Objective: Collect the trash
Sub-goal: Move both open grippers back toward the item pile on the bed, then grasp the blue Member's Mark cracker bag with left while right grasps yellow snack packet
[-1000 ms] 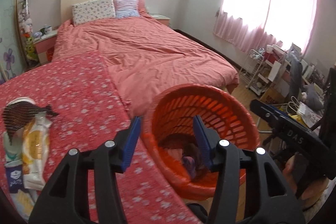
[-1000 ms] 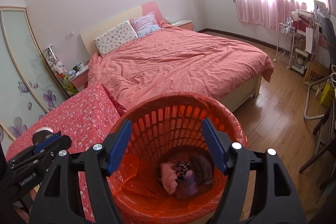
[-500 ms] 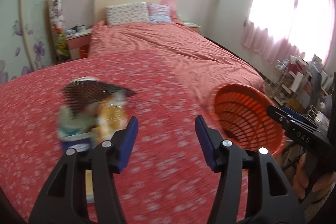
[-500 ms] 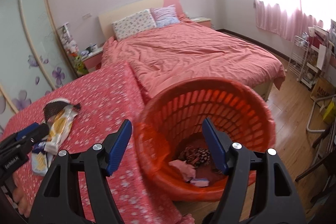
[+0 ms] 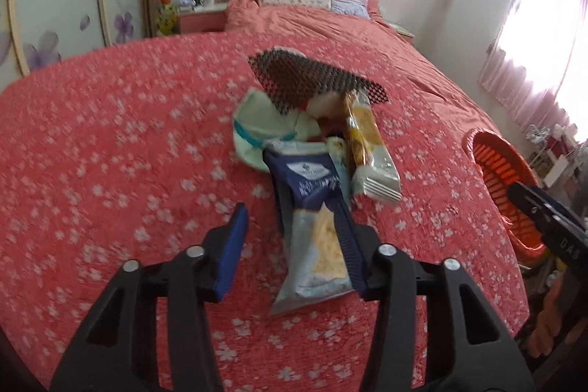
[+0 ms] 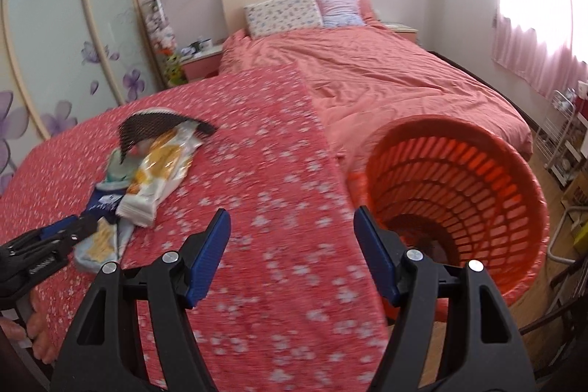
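A pile of trash lies on the red flowered table (image 5: 110, 142): a blue and silver snack bag (image 5: 312, 223), a yellow and white wrapper (image 5: 367, 149), a pale green wrapper (image 5: 261, 123) and a black mesh net (image 5: 308, 79). My left gripper (image 5: 290, 226) is open just above the table, its right finger at the blue bag's edge. The pile also shows in the right wrist view (image 6: 154, 164). My right gripper (image 6: 292, 234) is open and empty over the table's right edge, beside the orange slatted basket (image 6: 459, 193), which holds some trash at the bottom.
A bed with a salmon cover (image 6: 386, 76) lies beyond the table. A wardrobe with flower decals (image 6: 55, 54) stands at the left. A wire rack (image 6: 562, 149) and wooden floor are at the right, by the pink curtains.
My left gripper has swung left from the basket to the trash pile and come down close to the blue bag. My right gripper has moved left off the basket toward the table edge.
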Available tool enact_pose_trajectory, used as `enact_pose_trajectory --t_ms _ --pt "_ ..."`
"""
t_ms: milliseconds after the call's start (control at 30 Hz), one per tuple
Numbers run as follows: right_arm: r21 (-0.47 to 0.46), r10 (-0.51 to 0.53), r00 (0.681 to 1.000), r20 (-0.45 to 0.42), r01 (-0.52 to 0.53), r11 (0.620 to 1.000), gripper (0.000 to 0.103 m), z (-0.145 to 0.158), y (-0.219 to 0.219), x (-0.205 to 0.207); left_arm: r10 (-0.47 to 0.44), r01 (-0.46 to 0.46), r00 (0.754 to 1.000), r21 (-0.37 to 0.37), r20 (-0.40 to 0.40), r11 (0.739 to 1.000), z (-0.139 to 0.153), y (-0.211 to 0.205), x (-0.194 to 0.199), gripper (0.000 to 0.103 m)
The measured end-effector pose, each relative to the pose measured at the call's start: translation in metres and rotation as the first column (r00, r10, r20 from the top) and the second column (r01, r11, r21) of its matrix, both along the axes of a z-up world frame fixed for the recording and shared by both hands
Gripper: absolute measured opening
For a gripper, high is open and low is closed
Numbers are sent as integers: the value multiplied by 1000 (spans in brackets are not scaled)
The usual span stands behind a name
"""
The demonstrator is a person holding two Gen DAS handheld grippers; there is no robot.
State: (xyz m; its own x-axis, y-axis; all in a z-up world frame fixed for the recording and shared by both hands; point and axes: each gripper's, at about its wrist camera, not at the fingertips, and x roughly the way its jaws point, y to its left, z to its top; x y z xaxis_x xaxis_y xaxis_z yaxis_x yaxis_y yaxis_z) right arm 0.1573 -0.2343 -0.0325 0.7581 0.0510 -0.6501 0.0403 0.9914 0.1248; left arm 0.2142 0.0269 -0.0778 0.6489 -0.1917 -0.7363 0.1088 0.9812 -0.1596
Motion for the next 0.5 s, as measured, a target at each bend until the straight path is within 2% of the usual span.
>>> enact_pose_trajectory --t_ms 67,133,300,500 --pt "-10 20 1000 -10 -20 1000 69 -2 12 3 -18 17 1000 -28 -10 999 -5 0 2 38" --pt "-16 37 999 -19 -38 999 69 -3 22 6 -44 43 999 -56 -19 998 -9 -2 0 18" --pt "-28 77 997 -32 -78 997 69 -6 48 12 -44 43 999 -71 -8 997 -9 3 -5 11" --pt "-31 137 990 -35 -138 990 69 -6 85 29 25 -24 1000 -25 17 999 -5 48 -11 10"
